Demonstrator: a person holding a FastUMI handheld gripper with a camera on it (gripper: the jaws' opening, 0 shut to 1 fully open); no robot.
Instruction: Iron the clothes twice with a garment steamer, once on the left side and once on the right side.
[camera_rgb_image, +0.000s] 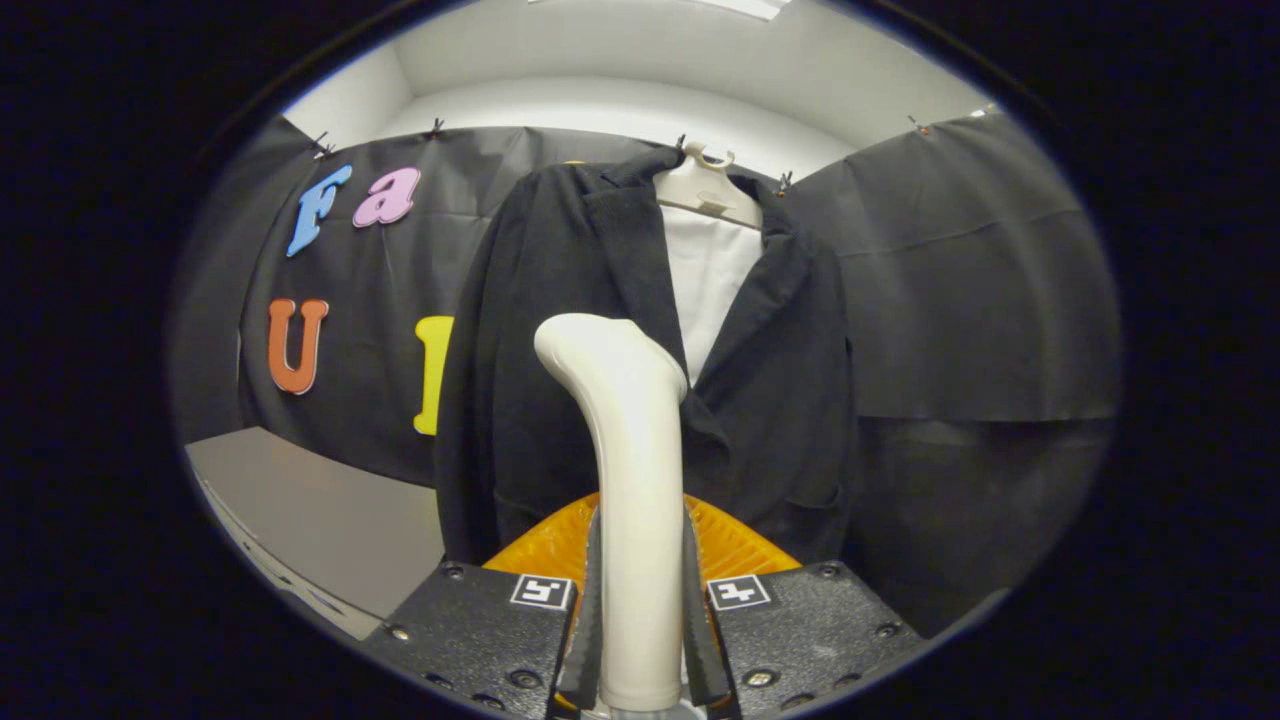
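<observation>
A cream garment steamer (630, 470) stands upright between my fingers, its curved head pointing left toward the cloth. My gripper (640, 590) is shut on the steamer's handle, one finger pressing each side. Just beyond it hangs a black jacket (560, 380) on a white hanger (705, 190), with a white shirt (710, 280) showing between the lapels. The steamer's head sits in front of the jacket's left front panel, near the lapel; whether it touches the fabric I cannot tell. An orange ribbed part (545, 545) shows behind the steamer's handle, low down.
Black cloth (960, 300) covers the booth wall behind and to the right of the jacket. A grey table surface (320, 520) lies low to the left. White wall and ceiling rise above the cloth.
</observation>
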